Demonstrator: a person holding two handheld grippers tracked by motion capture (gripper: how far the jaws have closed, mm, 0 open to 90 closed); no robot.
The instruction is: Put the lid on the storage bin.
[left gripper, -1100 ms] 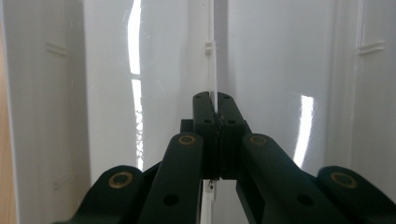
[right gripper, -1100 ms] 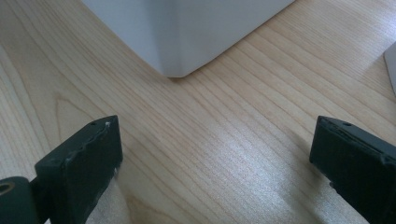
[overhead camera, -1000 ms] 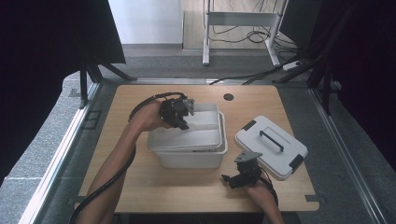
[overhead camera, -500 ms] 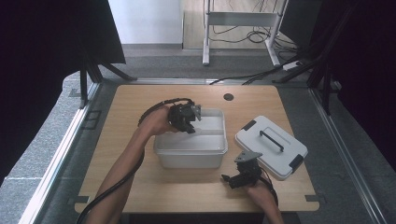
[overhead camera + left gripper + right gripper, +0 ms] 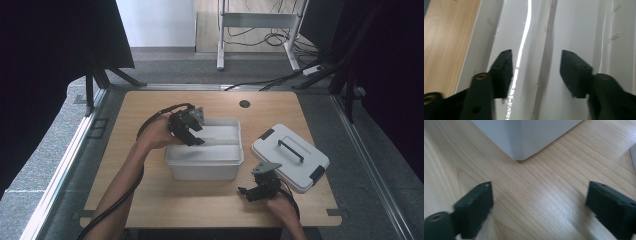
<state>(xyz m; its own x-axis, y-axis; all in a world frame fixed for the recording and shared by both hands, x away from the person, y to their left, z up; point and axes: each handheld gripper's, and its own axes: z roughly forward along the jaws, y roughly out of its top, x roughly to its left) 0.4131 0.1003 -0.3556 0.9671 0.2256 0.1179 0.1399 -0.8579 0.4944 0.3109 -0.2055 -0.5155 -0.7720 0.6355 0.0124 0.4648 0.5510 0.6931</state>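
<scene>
Item: my left gripper (image 5: 192,131), black two-jaw tongs with a trailing cable. It hangs over the rear left part of the white translucent plastic storage box (image 5: 204,167), pointing down into it. The jaws have just been opening and now stand apart. In the left gripper view a thin white inner ridge (image 5: 541,75) runs lengthwise between them, and neither pad presses on it. I cannot tell whether that ridge is a loose tray's rim or part of the box.

Item: my right gripper (image 5: 256,189), same make. It rests low over the pale wooden table (image 5: 150,210) near the front edge. Its jaws are spread wide with bare table between them and hold nothing. They have just narrowed a little.

Relation: the box lies directly under the left gripper. From the right gripper it lies ahead and to the left, and its rounded front corner (image 5: 520,157) shows just past the jaw tips. The left hand (image 5: 157,134) is the nearer. The box's long axis runs across the table from left to right.

Item: the box is rectangular and open-topped, with a rolled rim and glossy walls.

Item: white rectangular plastic lid with a dark handle and dark clips (image 5: 290,156). It lies flat to the right of the box, apart from it and turned at an angle.
</scene>
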